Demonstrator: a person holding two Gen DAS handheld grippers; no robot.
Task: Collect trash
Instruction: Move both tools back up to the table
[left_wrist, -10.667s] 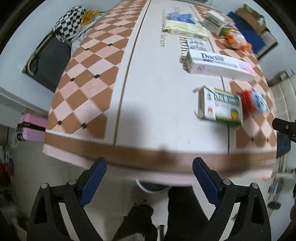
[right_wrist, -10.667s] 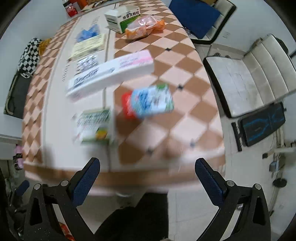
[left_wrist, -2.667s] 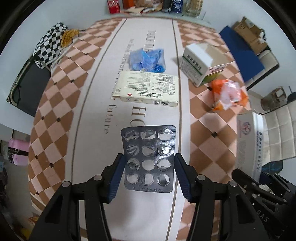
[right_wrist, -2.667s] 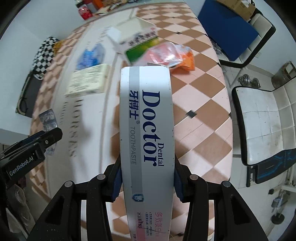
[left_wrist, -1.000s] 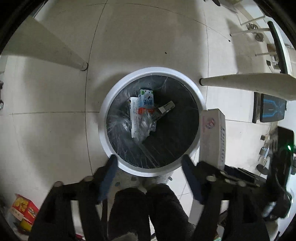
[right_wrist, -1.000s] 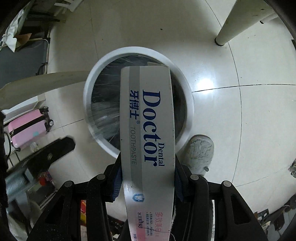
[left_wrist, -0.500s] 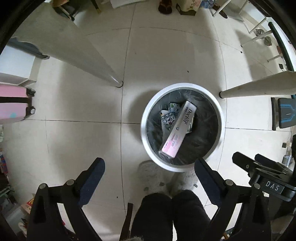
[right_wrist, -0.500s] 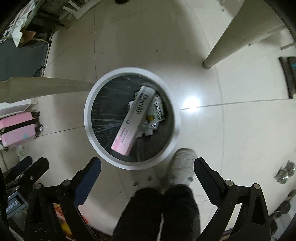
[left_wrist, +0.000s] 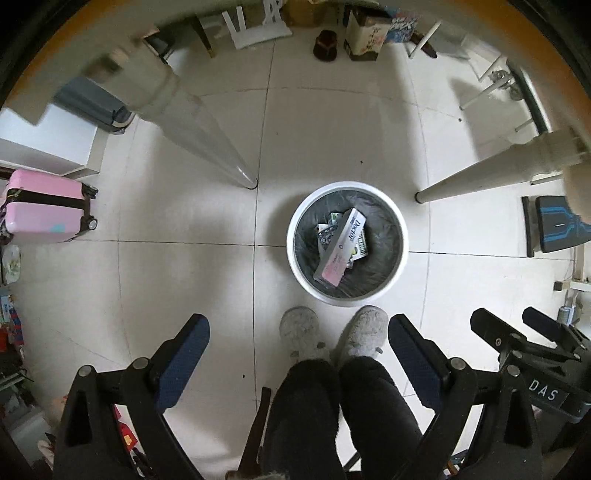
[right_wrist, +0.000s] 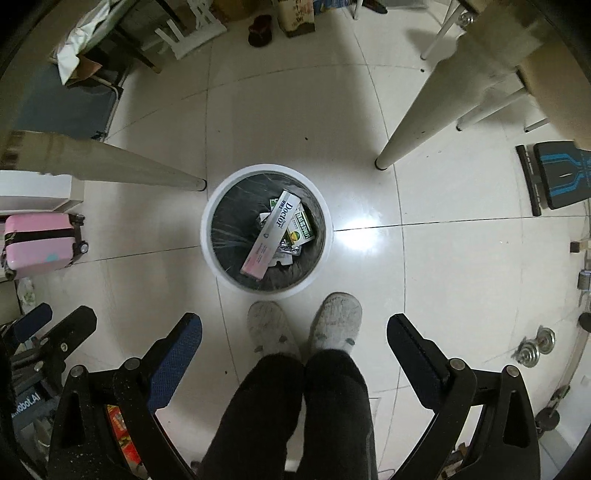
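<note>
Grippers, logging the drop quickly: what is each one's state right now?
Left gripper: jaws open, holding nothing.
Right gripper: jaws open, holding nothing; the toothpaste box lies in the bin.

Looks like a home, living/dining rm. Pale glossy floor tiles (left_wrist: 184, 280), tapered table legs (right_wrist: 413, 125), small round bin (right_wrist: 208, 236) w/ dark liner, pink suitcase (left_wrist: 44, 210), white stool (left_wrist: 255, 26), lone shoe (right_wrist: 260, 29). Person in fluffy slippers (right_wrist: 336, 317).
</note>
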